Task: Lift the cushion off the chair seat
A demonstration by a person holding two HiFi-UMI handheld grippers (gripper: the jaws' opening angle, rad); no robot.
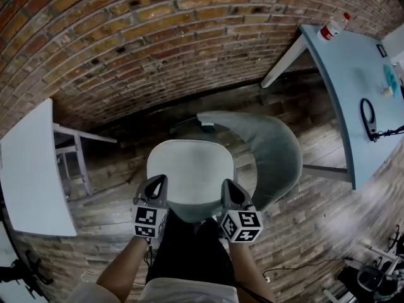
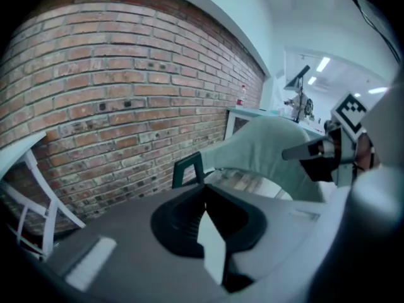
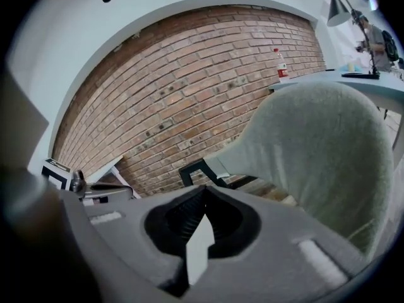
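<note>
The left gripper (image 1: pixel 161 180) and the right gripper (image 1: pixel 226 184) both have their jaws fully closed on nothing. The pale rounded cushion (image 1: pixel 191 168) lies on the grey-green fabric chair (image 1: pixel 279 149), just ahead of both jaw tips.

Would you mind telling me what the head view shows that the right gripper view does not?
Only the head view shows the seat cushion and the marker cube on the right gripper. Only the right gripper view shows a desk lamp and a distant person. Both show the chair backrest, the brick wall and the bottle.
</note>
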